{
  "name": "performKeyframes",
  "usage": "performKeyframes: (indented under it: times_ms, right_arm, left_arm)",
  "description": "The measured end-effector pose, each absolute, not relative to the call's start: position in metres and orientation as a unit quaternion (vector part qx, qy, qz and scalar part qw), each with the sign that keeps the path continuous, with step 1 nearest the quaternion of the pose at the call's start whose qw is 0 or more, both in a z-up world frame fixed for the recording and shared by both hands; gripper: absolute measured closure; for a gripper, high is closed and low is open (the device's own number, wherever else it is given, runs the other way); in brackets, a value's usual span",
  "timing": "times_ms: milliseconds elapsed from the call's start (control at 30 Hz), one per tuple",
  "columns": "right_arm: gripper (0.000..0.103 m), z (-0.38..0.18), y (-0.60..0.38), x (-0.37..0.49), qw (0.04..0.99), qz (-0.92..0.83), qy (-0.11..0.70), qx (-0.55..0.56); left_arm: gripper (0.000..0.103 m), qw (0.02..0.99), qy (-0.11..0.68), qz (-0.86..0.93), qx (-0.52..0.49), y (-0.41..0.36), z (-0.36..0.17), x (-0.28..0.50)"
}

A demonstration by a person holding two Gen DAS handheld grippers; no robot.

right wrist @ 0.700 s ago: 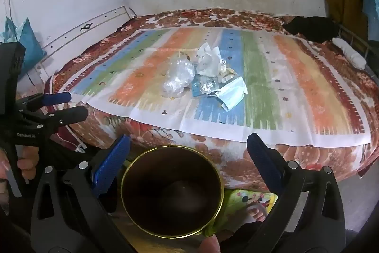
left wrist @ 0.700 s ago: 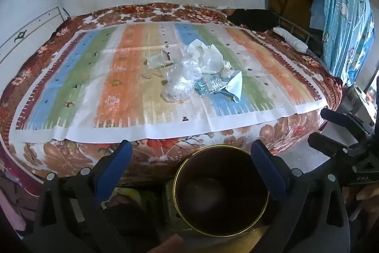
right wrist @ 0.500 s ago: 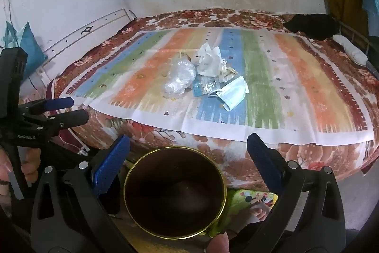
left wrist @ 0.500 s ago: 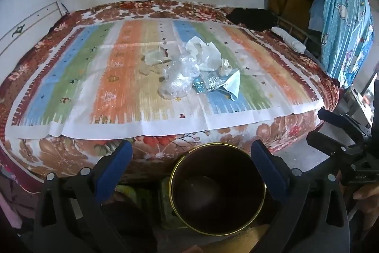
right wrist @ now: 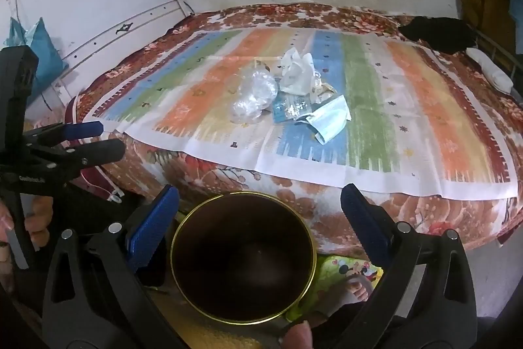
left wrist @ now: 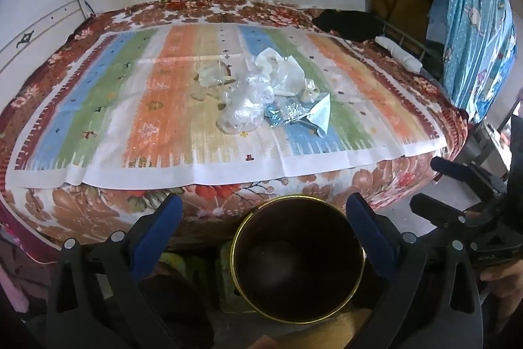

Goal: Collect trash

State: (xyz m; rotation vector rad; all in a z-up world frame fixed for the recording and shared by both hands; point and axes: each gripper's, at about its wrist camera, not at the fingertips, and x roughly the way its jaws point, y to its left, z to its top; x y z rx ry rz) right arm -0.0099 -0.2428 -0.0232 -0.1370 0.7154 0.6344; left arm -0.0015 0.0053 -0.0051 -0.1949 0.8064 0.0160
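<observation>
A pile of trash lies mid-bed on a striped cloth point(left wrist: 163, 120): a clear plastic bag point(left wrist: 243, 107) point(right wrist: 253, 98), a white crumpled bag point(left wrist: 281, 71) point(right wrist: 297, 71), a shiny blue wrapper point(left wrist: 287, 113) point(right wrist: 289, 110) and a pale blue face mask point(left wrist: 322, 113) point(right wrist: 330, 120). A dark round bin with a gold rim point(left wrist: 297, 257) point(right wrist: 243, 257) stands below the bed's front edge. My left gripper point(left wrist: 261, 228) and right gripper point(right wrist: 260, 218) are both open and empty, hovering above the bin, well short of the trash.
The bed has a floral blanket point(left wrist: 98, 205) and fills most of the room. A white wall is behind it. Blue cloth point(left wrist: 474, 22) hangs at the right. A black garment point(right wrist: 438, 35) and a white roll point(right wrist: 490, 71) lie at the bed's far right.
Both grippers have risen slightly and tilted so the bed and trash sit a little lower and closer in view. Both stay open.
</observation>
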Motion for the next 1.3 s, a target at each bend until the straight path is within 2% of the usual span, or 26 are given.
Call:
performKeyframes:
  times_ms: [1300]
  right_arm:
    - [0.009,-0.022,-0.240,-0.009,0.878,0.308,0.361,-0.061]
  left_arm:
    - [0.006,0.916,0.383,-0.006,-0.116,0.003,0.002,-0.001]
